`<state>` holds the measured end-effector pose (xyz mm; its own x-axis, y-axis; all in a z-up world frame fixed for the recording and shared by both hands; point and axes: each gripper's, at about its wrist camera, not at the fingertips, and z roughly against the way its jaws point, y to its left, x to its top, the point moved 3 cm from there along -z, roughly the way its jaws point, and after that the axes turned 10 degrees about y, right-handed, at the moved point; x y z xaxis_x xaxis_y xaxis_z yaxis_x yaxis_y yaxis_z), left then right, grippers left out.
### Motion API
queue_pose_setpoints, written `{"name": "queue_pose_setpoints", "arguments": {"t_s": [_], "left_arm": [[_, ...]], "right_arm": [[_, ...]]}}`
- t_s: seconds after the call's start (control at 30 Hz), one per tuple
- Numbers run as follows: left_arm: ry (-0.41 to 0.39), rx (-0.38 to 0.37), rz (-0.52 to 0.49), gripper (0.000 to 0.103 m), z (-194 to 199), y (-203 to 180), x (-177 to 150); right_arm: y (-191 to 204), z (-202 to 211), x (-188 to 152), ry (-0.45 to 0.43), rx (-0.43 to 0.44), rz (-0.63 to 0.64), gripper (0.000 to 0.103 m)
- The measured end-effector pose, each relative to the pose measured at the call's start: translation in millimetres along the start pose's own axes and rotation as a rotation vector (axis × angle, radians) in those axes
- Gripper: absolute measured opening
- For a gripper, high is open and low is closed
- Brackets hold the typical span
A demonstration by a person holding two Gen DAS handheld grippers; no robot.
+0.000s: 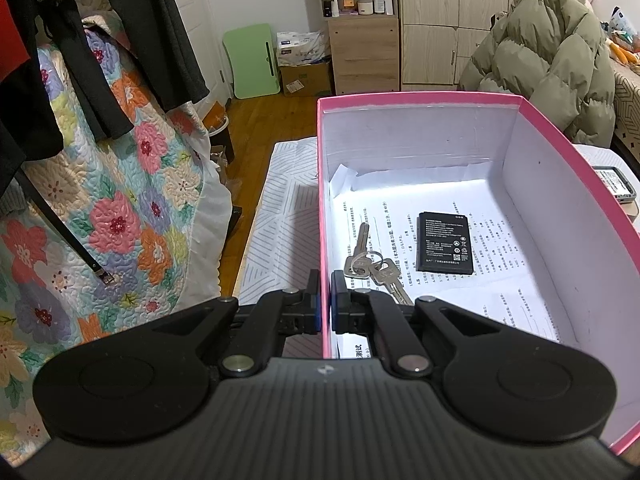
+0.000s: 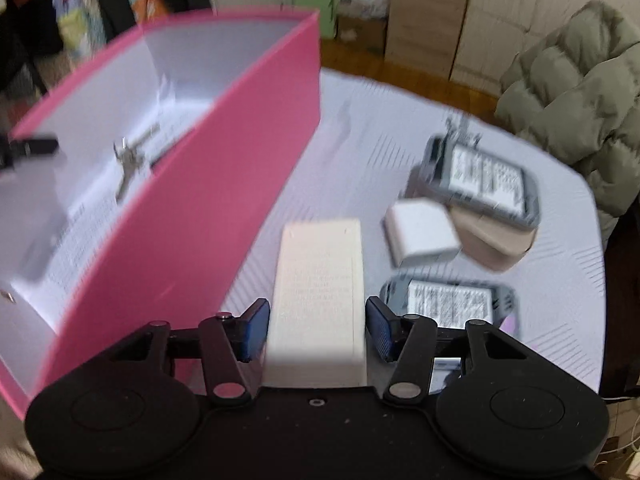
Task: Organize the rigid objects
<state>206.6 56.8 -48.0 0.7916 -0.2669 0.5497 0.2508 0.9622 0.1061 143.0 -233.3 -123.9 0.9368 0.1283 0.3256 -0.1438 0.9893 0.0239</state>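
Observation:
A pink box [image 1: 560, 184] with white inner walls holds a bunch of keys [image 1: 368, 268] and a black battery [image 1: 445, 242] on printed paper. My left gripper [image 1: 325, 300] is shut on the box's near left wall, one pad on each side of it. In the right wrist view the same pink box [image 2: 224, 184] stands at the left. My right gripper [image 2: 318, 328] has a long white adapter block [image 2: 320, 272] between its blue pads, which lie against its two sides. This view is blurred.
On the striped tablecloth [image 2: 560, 280] right of the box lie a small white cube [image 2: 420, 232], a beige piece [image 2: 496, 240] and two grey devices with labels [image 2: 484, 184] [image 2: 448, 304]. An olive puffer jacket [image 1: 552, 60] is behind the table; a floral quilt [image 1: 120, 200] at left.

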Motion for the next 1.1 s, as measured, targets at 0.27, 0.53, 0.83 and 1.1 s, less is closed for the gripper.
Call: {"name": "queue_pose_setpoints", "arguments": {"t_s": [0.27, 0.53, 0.83, 1.1], "left_arm": [[-0.004, -0.005, 0.003, 0.003, 1, 0, 0], [-0.01, -0.01, 0.006, 0.003, 0, 2, -2], [-0.011, -0.007, 0.002, 0.003, 0, 3, -3], [-0.011, -0.007, 0.001, 0.003, 0, 3, -3]], "right_arm": [[-3, -12, 12, 0.057, 0.061, 0.073, 0.068], [-2, 9, 12, -0.053, 0.014, 0.004, 0.06], [-9, 76, 20, -0.263, -0.035, -0.048, 0.059], [15, 155, 46, -0.514, -0.065, 0.033, 0.059]]}}
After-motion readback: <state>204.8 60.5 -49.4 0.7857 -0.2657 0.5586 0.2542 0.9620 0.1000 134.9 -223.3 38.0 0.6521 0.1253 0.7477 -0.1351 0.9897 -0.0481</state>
